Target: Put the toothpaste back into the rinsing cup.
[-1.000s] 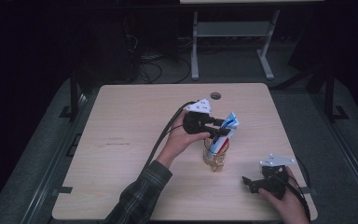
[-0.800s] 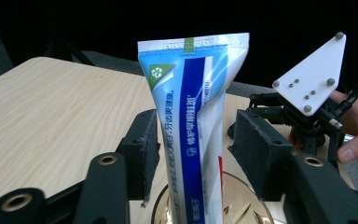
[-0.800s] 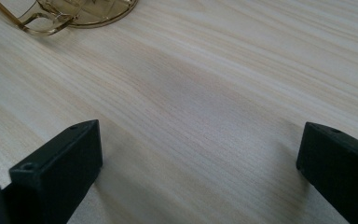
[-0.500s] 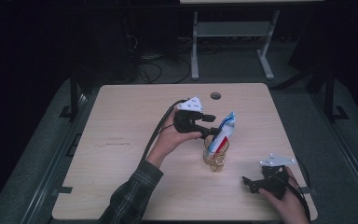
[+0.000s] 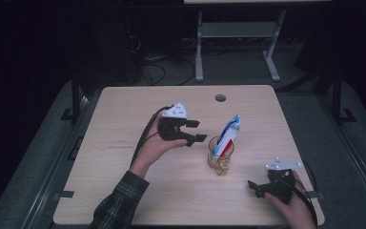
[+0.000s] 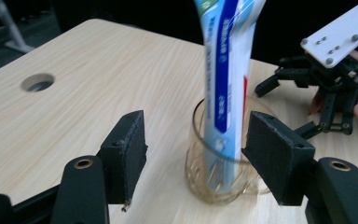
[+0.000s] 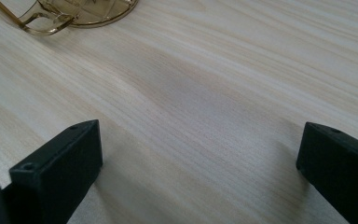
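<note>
High view: left gripper (image 5: 194,131) jaws just opened, empty; back off level, clear of toothpaste tube (image 5: 228,136) in glass (image 5: 220,161).

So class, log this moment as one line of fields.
left gripper: open, jaws just opened, backed off | toothpaste tube: upright in glass cup | right gripper: open, resting on table

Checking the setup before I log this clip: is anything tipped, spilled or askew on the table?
Nothing is spilled or tipped. The glass cup stands upright on the table; the toothpaste tube in it leans to one side and sticks well above the rim. The left tongs, just opened, stand clear of it.
</note>
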{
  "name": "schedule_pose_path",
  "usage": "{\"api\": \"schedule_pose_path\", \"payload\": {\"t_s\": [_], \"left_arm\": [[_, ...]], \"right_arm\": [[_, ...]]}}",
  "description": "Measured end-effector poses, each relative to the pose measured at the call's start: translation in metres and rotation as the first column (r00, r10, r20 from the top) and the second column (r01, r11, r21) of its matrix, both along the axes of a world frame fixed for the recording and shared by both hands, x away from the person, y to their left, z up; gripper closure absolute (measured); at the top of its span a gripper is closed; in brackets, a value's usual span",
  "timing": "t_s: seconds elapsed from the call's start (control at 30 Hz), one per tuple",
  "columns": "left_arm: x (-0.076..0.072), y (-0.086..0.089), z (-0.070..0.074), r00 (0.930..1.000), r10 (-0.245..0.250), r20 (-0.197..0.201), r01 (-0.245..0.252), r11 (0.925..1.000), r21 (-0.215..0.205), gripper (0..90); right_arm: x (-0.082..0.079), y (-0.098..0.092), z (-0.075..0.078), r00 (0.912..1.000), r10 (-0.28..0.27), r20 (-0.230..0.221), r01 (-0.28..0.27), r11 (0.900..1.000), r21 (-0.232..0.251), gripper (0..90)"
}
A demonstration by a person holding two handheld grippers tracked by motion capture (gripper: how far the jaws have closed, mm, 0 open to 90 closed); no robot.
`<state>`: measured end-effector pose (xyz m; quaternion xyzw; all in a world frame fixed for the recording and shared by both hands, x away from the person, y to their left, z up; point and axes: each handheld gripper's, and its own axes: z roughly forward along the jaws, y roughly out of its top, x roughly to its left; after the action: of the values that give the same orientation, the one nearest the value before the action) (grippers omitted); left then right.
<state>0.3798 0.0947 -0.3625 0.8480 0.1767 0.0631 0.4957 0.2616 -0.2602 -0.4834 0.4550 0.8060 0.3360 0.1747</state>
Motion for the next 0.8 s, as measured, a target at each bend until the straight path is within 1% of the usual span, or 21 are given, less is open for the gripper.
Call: {"api": "schedule_pose_path", "payload": {"t_s": [0.07,0.13,0.17,0.23,0.33,0.37,0.4,0.47,0.53,0.63,0.8], "left_arm": [[-0.003,0.008,0.0,0.9997,0.024,0.003,-0.024,0.9997,0.005,33.5],[-0.006,0.013,-0.001,0.9994,0.035,0.0,-0.035,0.9993,0.016,33.1],[-0.007,0.017,-0.001,0.9992,0.04,-0.001,-0.04,0.9989,0.024,31.5],[-0.011,0.023,-0.003,0.9983,0.058,-0.001,-0.058,0.9976,0.038,29.4],[-0.016,0.033,-0.006,0.9956,0.094,-0.003,-0.094,0.9946,0.045,27.6],[-0.019,0.037,-0.007,0.9925,0.121,0.011,-0.122,0.9906,0.062,27.4],[-0.02,0.041,-0.009,0.9905,0.136,0.021,-0.137,0.9873,0.08,27.0],[-0.024,0.048,-0.012,0.987,0.159,0.024,-0.16,0.9821,0.098,26.9],[-0.026,0.055,-0.014,0.9846,0.174,0.021,-0.175,0.9788,0.107,26.7],[-0.03,0.067,-0.017,0.9781,0.207,0.014,-0.208,0.972,0.109,26.2],[-0.039,0.085,-0.022,0.9692,0.246,0.016,-0.246,0.962,0.119,26.1]], "right_arm": [[0.0,0.0,0.0,1.0,-0.001,-0.001,0.001,1.0,0.0,0.0],[0.0,0.0,0.0,1.0,-0.001,-0.002,0.001,1.0,0.0,0.0],[0.0,0.0,0.0,1.0,-0.001,-0.002,0.001,1.0,-0.001,0.0],[-0.001,0.0,0.0,1.0,-0.001,-0.001,0.001,1.0,-0.001,0.0],[-0.001,0.0,0.0,1.0,-0.002,-0.001,0.002,1.0,-0.001,0.0],[-0.001,0.0,0.0,1.0,-0.002,-0.001,0.002,1.0,-0.001,0.0],[-0.001,0.0,0.0,1.0,-0.002,-0.002,0.002,1.0,-0.001,0.0],[-0.001,0.0,0.0,1.0,-0.003,-0.002,0.003,1.0,-0.001,0.0],[-0.001,0.0,0.0,1.0,-0.003,-0.003,0.003,1.0,-0.001,0.0],[-0.001,0.0,0.0,1.0,-0.002,-0.001,0.002,1.0,-0.002,0.0],[-0.001,0.0,0.0,1.0,-0.002,-0.003,0.002,1.0,0.001,0.0]]}}
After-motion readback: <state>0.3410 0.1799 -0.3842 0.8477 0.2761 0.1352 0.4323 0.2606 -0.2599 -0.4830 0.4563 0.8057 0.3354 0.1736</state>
